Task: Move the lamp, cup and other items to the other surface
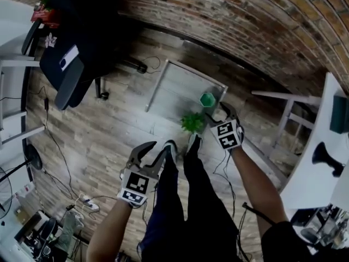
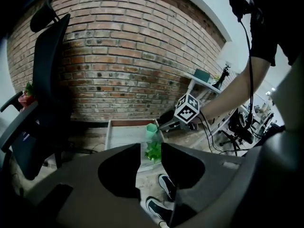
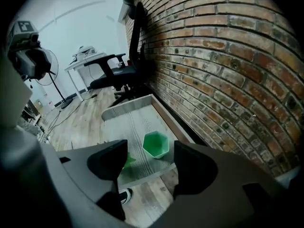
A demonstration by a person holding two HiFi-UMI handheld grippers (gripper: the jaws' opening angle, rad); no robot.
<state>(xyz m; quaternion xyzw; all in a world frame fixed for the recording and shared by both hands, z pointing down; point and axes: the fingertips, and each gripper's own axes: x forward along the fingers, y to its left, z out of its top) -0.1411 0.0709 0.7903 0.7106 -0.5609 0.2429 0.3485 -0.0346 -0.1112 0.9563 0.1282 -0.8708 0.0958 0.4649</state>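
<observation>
A green hexagonal cup (image 1: 207, 99) and a small green plant (image 1: 192, 123) stand on a low grey wooden board (image 1: 169, 91) on the floor by the brick wall. My right gripper (image 1: 218, 113) hangs just right of the cup and above it, open with nothing in it. In the right gripper view the cup (image 3: 156, 144) shows between the jaws and the plant (image 3: 124, 164) is half hidden behind the left one. My left gripper (image 1: 157, 147) is lower left of the plant, above the floor, jaws narrowly apart and empty. A black lamp (image 1: 326, 158) stands on the white desk (image 1: 311, 179).
A dark office chair (image 1: 71, 64) stands at the back left. A teal box (image 1: 339, 113) sits on the white desk. Cables and a power strip (image 1: 87, 203) lie on the floor at left. The person's shoes (image 1: 194, 142) stand at the board's near edge.
</observation>
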